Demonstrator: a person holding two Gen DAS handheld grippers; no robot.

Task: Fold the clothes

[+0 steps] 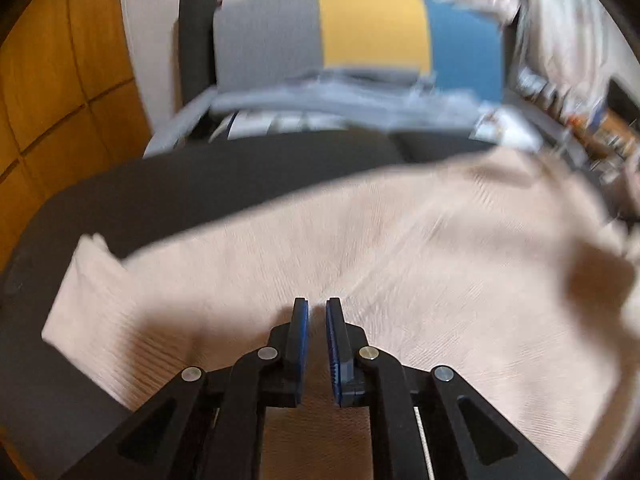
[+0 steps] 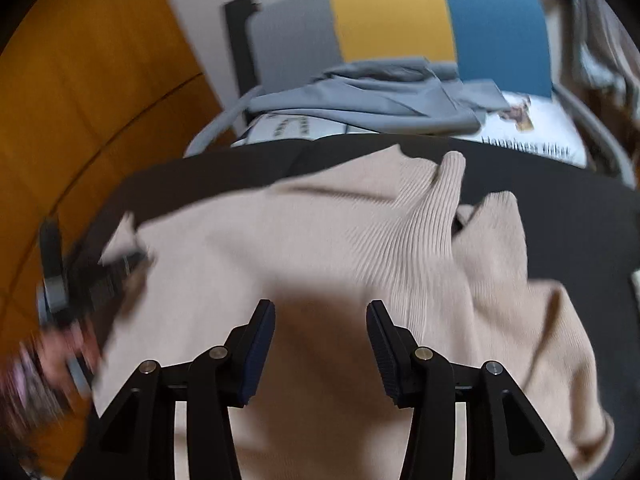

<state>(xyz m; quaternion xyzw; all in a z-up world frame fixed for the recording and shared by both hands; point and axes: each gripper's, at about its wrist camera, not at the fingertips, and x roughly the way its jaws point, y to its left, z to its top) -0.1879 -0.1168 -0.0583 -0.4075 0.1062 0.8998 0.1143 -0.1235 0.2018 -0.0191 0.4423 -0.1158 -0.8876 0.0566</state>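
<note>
On the dark table (image 2: 580, 208) a beige ribbed sweater (image 2: 320, 240) is lying spread out, one sleeve (image 2: 444, 196) folded across it. Over it the left gripper (image 1: 317, 308) is hovering with jaws a narrow slit apart, gripping nothing, while the right gripper (image 2: 320, 312) is standing half open, empty

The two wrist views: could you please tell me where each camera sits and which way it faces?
Left wrist: on the left tongs, looking forward and down over the beige sweater on the dark table; only its own narrowly parted fingers show.
Right wrist: on the right tongs, angled down at the same sweater; its open fingers show, and the left tongs blurred at left.
Shared: sweater, table, grey clothes, tricolour chair back.
</note>
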